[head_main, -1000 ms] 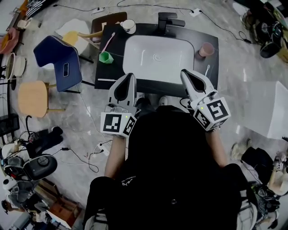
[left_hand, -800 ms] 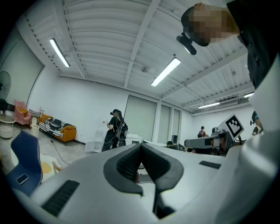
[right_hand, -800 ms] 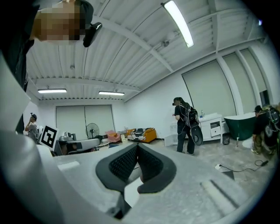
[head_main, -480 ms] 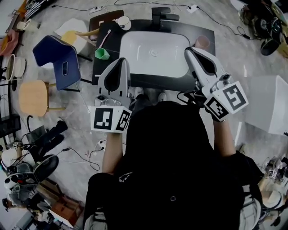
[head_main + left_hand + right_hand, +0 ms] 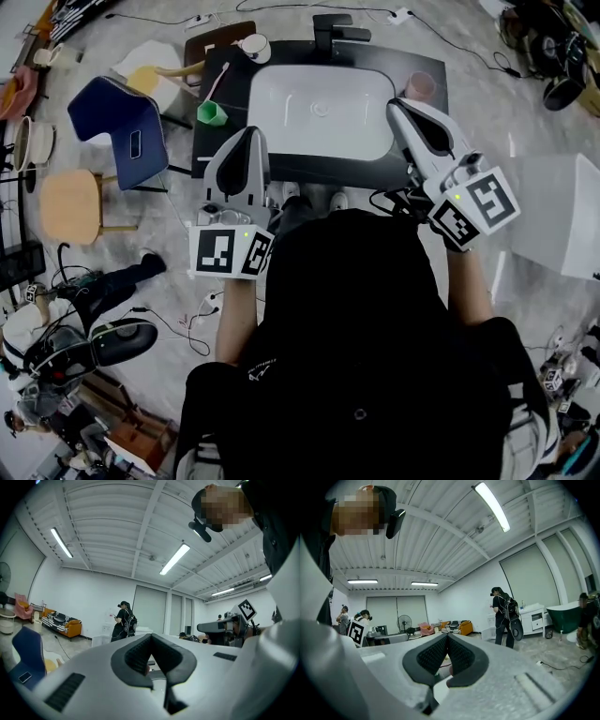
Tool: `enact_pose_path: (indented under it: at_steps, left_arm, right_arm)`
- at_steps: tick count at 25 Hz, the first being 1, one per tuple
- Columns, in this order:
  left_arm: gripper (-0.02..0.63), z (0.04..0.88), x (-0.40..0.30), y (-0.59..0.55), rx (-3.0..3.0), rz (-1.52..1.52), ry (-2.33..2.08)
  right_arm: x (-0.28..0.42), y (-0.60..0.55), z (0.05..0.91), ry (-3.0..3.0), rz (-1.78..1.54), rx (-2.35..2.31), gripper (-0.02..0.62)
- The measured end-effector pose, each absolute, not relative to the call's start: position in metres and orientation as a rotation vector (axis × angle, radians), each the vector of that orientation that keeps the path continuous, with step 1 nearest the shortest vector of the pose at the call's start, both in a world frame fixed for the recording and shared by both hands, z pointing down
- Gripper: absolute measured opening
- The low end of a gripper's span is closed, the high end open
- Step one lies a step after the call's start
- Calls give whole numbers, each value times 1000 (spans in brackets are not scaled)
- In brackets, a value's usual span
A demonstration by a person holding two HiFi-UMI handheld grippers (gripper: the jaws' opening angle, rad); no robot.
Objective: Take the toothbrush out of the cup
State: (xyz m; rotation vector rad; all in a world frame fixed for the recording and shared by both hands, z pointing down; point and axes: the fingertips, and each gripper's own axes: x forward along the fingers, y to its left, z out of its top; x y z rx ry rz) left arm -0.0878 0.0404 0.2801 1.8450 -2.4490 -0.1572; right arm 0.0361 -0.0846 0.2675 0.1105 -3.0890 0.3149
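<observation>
Jaws together, empty.
Left gripper (image 5: 251,134), right gripper (image 5: 396,103) flank sink (image 5: 319,131); toothbrush (image 5: 217,84) in cup (image 5: 213,113) left of sink, well apart.

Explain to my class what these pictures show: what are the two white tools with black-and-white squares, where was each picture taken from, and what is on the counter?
There is no robot here. A person holds a tool in each hand: the left hand-held gripper and the right hand-held gripper. Each has two jaws, and the marker cubes are part of the tools. The top-down picture comes from a camera on the person's head. The other two come from cameras riding on the tools, which point up at the ceiling. On the black counter are a white sink, a green cup holding a pink toothbrush, a white mug and a pink cup. Both pairs of jaws are shut and hold nothing.
</observation>
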Motion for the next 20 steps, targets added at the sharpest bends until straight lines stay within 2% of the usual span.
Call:
enact_pose_path:
  at_steps: [20]
  left_arm:
    - [6, 304, -90, 54, 1782, -152, -2442]
  right_arm:
    - [36, -93, 289, -3025, 358, 167, 5]
